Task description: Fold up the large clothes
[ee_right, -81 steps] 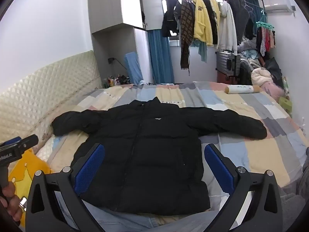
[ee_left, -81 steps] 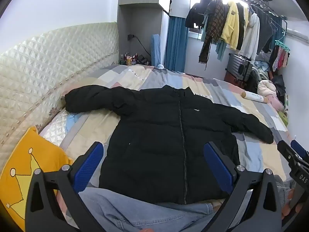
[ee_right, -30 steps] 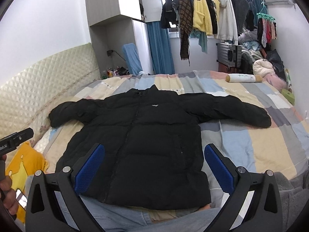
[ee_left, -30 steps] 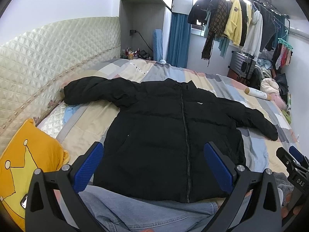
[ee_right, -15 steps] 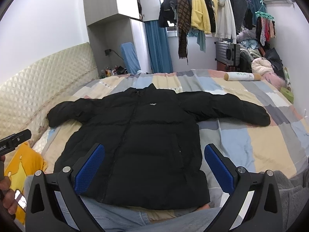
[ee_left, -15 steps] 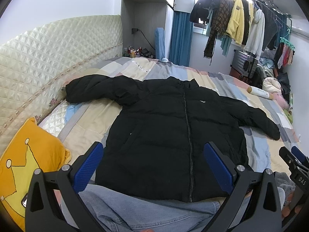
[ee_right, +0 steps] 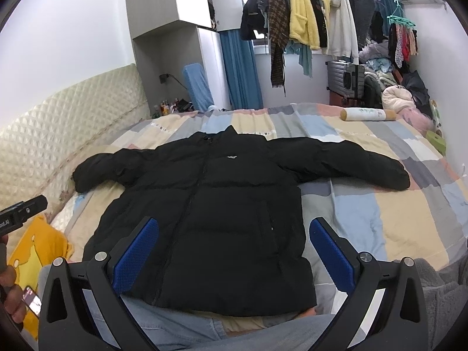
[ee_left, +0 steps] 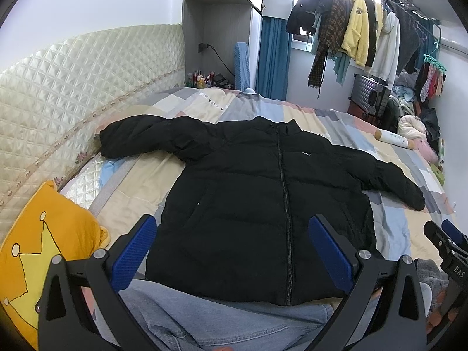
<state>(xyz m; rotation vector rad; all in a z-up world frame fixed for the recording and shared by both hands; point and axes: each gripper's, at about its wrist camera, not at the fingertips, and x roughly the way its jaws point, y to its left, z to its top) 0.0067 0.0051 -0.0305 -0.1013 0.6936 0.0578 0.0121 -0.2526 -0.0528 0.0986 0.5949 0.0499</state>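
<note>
A black puffer jacket lies flat and zipped on the bed, front up, both sleeves spread out; it also shows in the right wrist view. My left gripper is open and empty, held above the jacket's hem. My right gripper is open and empty, also above the hem. The jacket's lower edge rests over light blue jeans, which also show in the right wrist view.
The bed has a pastel patchwork cover and a quilted cream headboard on the left. A yellow crown pillow lies at the near left. A rolled cylinder lies at the far right. Clothes hang on a rack behind the bed.
Both grippers have drifted slightly, so the view of the jacket has shifted a little. The jacket has not moved and the jaws stay open.
</note>
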